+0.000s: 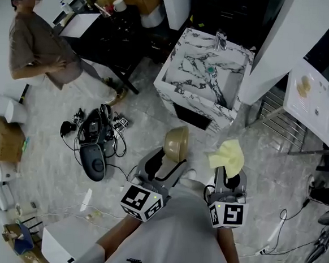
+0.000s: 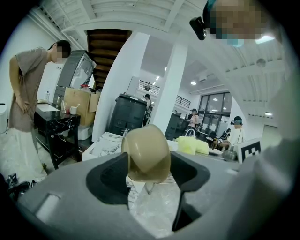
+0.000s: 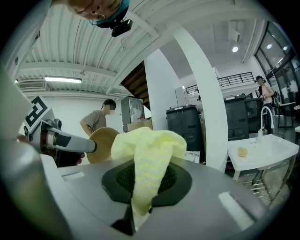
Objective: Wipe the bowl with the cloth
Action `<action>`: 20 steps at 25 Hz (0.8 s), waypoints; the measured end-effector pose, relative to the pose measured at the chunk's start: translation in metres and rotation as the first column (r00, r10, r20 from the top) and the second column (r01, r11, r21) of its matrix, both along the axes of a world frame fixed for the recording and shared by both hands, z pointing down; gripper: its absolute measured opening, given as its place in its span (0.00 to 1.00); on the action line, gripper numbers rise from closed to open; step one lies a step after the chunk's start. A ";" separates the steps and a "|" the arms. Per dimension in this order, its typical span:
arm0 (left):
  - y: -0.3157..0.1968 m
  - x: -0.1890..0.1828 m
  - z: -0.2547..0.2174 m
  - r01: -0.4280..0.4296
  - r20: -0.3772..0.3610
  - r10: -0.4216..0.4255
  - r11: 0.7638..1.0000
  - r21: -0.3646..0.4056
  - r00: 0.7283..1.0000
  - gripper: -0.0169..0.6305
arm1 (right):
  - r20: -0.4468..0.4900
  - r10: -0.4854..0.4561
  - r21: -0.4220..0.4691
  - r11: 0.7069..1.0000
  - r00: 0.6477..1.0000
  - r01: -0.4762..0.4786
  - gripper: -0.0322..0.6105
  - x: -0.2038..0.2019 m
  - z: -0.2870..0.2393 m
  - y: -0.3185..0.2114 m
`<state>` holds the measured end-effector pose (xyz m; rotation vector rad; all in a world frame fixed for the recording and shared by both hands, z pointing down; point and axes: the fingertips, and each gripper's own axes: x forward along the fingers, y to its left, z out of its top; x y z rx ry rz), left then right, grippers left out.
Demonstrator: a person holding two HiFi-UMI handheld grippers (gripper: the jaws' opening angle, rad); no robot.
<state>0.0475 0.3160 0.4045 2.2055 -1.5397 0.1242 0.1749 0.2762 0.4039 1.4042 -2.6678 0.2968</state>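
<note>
My left gripper (image 1: 171,160) is shut on the rim of a tan bowl (image 1: 176,142), held up in the air on its side; in the left gripper view the bowl (image 2: 146,153) sits between the jaws. A pale yellow cloth (image 1: 226,155) bunches above my right gripper (image 1: 229,176), which is shut on it. In the right gripper view the cloth (image 3: 147,157) hangs down between the jaws, and the bowl (image 3: 101,142) shows to its left. Bowl and cloth are apart, a short gap between them.
A marbled sink cabinet (image 1: 208,75) stands ahead on the floor. A white sink (image 1: 317,106) sits at the right. A person (image 1: 38,47) stands at the far left by a black table (image 1: 113,27). Cables and gear (image 1: 96,137) lie on the floor.
</note>
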 end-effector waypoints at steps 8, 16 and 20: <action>-0.051 -0.014 0.005 -0.002 -0.008 0.002 1.000 -0.017 1.000 0.46 | -0.007 0.021 -0.023 1.000 1.000 -0.021 0.10 -0.005 0.006 -0.048; -0.138 -0.032 0.007 -0.036 -0.029 0.035 0.999 -0.019 0.999 0.46 | -0.025 0.020 -0.019 1.000 0.999 -0.021 0.10 -0.030 0.000 -0.131; -0.183 -0.049 0.002 -0.058 -0.046 0.057 0.998 -0.017 0.997 0.46 | -0.046 0.017 -0.011 1.000 0.999 -0.017 0.10 -0.053 -0.008 -0.174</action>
